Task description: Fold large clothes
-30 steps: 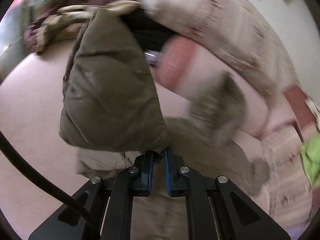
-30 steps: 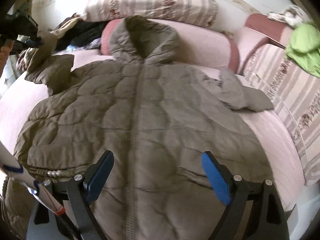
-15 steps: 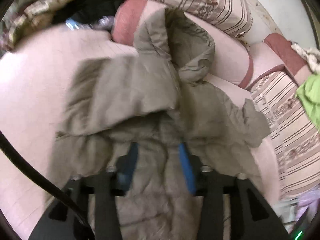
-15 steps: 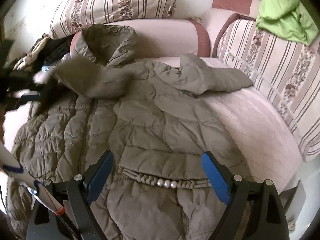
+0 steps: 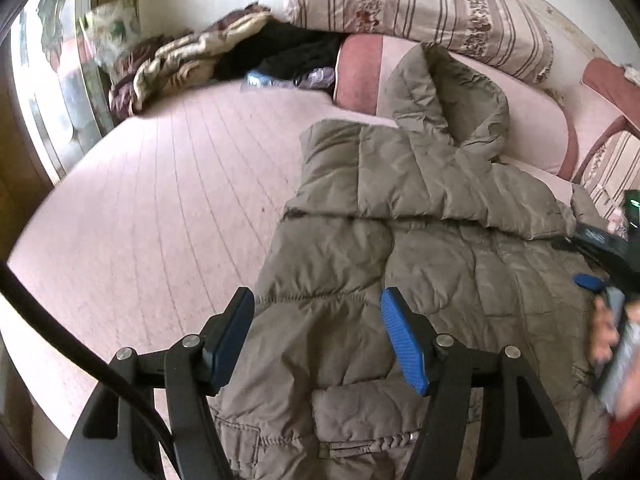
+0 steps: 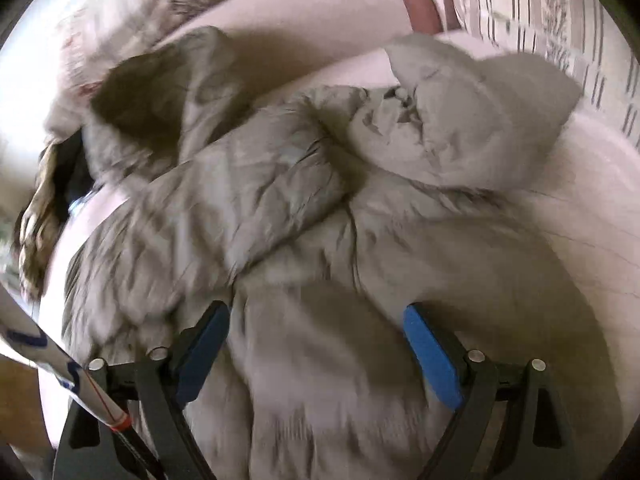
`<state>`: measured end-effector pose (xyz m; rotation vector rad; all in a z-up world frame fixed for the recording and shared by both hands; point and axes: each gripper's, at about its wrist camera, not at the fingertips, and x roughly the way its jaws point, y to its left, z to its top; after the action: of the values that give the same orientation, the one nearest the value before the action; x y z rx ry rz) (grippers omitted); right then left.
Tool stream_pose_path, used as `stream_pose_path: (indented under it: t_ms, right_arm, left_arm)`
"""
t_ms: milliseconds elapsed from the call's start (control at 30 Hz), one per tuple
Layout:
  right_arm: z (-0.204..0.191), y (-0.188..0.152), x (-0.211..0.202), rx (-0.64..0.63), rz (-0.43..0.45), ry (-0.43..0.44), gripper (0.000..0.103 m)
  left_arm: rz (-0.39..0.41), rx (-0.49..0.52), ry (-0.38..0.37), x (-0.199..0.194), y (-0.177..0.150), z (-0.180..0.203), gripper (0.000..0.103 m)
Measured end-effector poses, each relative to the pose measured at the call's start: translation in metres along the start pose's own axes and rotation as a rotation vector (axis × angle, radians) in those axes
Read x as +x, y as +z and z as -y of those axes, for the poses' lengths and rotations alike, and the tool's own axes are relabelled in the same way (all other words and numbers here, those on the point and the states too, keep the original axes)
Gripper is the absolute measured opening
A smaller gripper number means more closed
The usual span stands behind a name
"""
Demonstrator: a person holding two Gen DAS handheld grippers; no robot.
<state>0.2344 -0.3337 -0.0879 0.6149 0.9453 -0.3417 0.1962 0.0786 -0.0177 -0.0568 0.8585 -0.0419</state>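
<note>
A large olive-brown quilted jacket [image 5: 420,248] lies spread on the pale pink sofa seat [image 5: 168,208], its hood [image 5: 448,96] propped against the pink backrest at the far side. One sleeve [image 5: 392,176] is folded across the chest, lying flat over the upper front. The left gripper [image 5: 318,340] hangs over the near left part of the jacket with its jaws opening; the blue pads stand apart with only loose fabric below them, nothing pinched. The right gripper [image 6: 316,354] is over the jacket's right side, its jaws wide and starting to draw in, and the pads seem clear of the cloth, though that view is smeared by blur. In the right wrist view the other sleeve [image 6: 472,120] lies bunched on the far right, near the striped cushion [image 6: 560,40]. At the far left of the seat sit a heap of dark clothes [image 5: 296,56] and a patterned blanket [image 5: 176,64], well apart from the jacket.
</note>
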Motion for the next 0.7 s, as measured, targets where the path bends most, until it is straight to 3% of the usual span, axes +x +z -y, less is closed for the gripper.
stream_pose_path:
  t_ms: [100,167,200,233,300,433,500,700]
  right_arm:
    - [-0.004,0.022,0.023,0.049,-0.017,0.017,0.084]
    - [-0.011,0.033,0.035,0.070,-0.033,0.019,0.066]
    - [-0.014,0.039,0.038,0.065,-0.048,0.038,0.043]
    - [-0.017,0.044,0.041,0.057,-0.061,0.060,0.030]
    - [-0.022,0.051,0.041,0.038,-0.041,-0.001,0.025]
    - [-0.037,0.052,0.042,-0.072,0.000,-0.151,0.025]
    - [-0.045,0.048,0.034,-0.133,0.026,-0.201,0.030]
    - [-0.050,0.018,-0.016,-0.226,0.087,-0.264,0.039]
  left_arm:
    - [-0.036,-0.033,-0.031,0.008,-0.002,-0.006,0.065]
    - [-0.057,-0.047,-0.045,0.013,-0.004,-0.006,0.065]
    - [-0.070,-0.051,-0.048,0.016,-0.005,-0.006,0.065]
    - [-0.088,-0.059,-0.051,0.018,-0.006,-0.007,0.065]
    - [-0.110,-0.078,-0.057,0.019,-0.007,-0.008,0.065]
    - [-0.110,-0.100,-0.069,0.013,-0.008,-0.010,0.065]
    - [-0.084,-0.088,-0.052,0.004,-0.009,-0.010,0.065]
    - [-0.018,-0.090,-0.005,-0.028,-0.013,-0.009,0.065]
